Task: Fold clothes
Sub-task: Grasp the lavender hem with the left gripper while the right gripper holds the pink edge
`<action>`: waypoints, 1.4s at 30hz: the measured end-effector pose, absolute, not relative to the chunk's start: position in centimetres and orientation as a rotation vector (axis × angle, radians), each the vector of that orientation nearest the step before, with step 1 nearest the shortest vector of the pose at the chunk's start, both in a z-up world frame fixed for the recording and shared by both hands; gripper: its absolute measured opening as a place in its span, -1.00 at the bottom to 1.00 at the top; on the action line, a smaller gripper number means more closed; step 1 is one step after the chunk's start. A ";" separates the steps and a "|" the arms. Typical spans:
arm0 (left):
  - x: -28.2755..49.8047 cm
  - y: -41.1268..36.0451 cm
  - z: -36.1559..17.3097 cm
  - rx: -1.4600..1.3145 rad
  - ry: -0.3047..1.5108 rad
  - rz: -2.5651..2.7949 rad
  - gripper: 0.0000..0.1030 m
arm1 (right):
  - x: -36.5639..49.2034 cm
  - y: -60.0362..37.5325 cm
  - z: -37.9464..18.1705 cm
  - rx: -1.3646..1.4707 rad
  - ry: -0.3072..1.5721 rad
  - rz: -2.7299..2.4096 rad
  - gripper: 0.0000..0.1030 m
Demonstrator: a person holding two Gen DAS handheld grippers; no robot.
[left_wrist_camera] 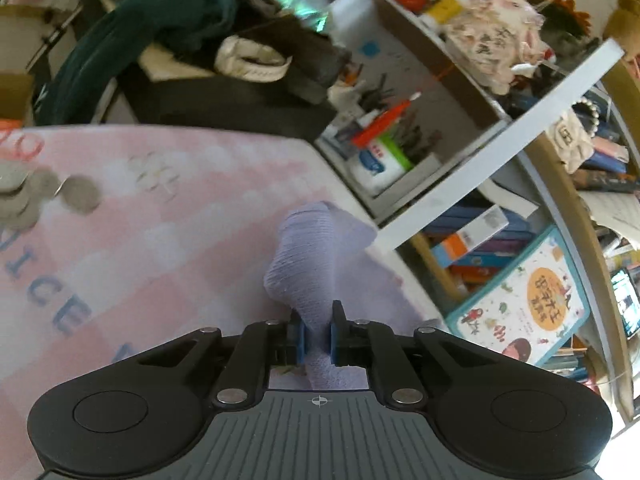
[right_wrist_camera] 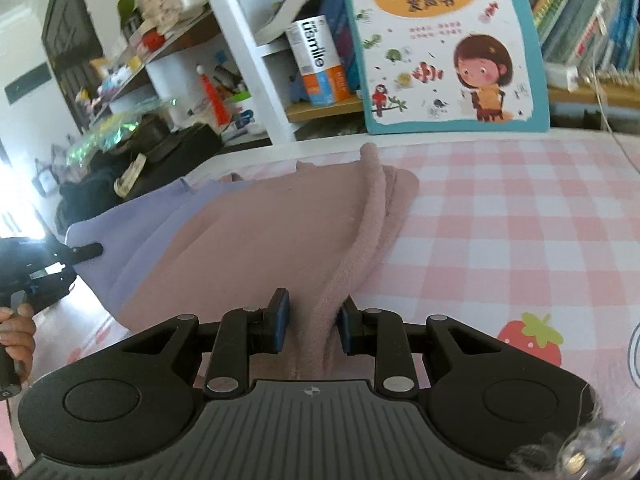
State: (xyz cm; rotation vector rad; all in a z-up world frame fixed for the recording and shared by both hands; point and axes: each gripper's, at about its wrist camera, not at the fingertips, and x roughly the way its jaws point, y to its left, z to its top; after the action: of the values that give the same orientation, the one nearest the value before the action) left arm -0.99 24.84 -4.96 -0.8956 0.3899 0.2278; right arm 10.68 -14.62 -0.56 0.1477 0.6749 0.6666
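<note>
My left gripper (left_wrist_camera: 318, 330) is shut on a lavender ribbed cloth (left_wrist_camera: 304, 256), lifted above the pink checked table cover (left_wrist_camera: 160, 240). In the right wrist view the same lavender cloth (right_wrist_camera: 120, 236) lies partly under a pink fleece garment (right_wrist_camera: 256, 248) spread on the table. My right gripper (right_wrist_camera: 312, 326) has its jaws part way apart around a thick folded edge of the pink garment (right_wrist_camera: 356, 252), with some gap on the left side. The left gripper (right_wrist_camera: 44, 272) and the hand holding it show at the left edge of that view.
A children's picture book (right_wrist_camera: 444, 44) leans against shelves at the table's far edge. Cluttered white shelves (left_wrist_camera: 460, 92) and a book row (right_wrist_camera: 580, 12) stand behind. Several coins (left_wrist_camera: 48, 196) lie on the cover. Dark green clothing (left_wrist_camera: 132, 28) is piled beyond the table.
</note>
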 end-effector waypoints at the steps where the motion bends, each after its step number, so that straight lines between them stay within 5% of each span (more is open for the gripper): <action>1: -1.1 24.9 -5.2 -0.898 0.392 0.229 -0.80 | 10.7 -14.6 -0.6 0.149 0.676 0.668 -0.55; 10: -0.6 24.6 -5.8 -0.878 0.394 0.224 -0.48 | 10.8 -15.0 -0.9 0.146 0.667 0.684 -0.51; 19: -0.8 24.3 -5.8 -0.850 0.385 0.224 -0.49 | 10.1 -14.9 -0.2 0.011 0.609 0.670 -0.10; 27: -0.7 24.1 -5.7 -0.844 0.382 0.227 -0.48 | 8.9 -15.4 -0.3 -0.124 0.581 0.772 -0.07; 33: -0.7 24.1 -5.7 -0.845 0.381 0.231 -0.50 | 8.7 -15.1 -0.6 -0.162 0.602 0.788 -0.07; 42: -1.1 23.7 -4.5 -0.843 0.356 0.212 -0.81 | 9.0 -15.3 -0.6 -0.151 0.611 0.774 0.05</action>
State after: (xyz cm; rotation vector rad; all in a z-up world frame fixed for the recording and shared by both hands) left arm -1.09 23.65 -4.48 -0.8432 0.3556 0.2119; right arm 8.96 -15.34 -0.60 -0.1506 0.6114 0.7742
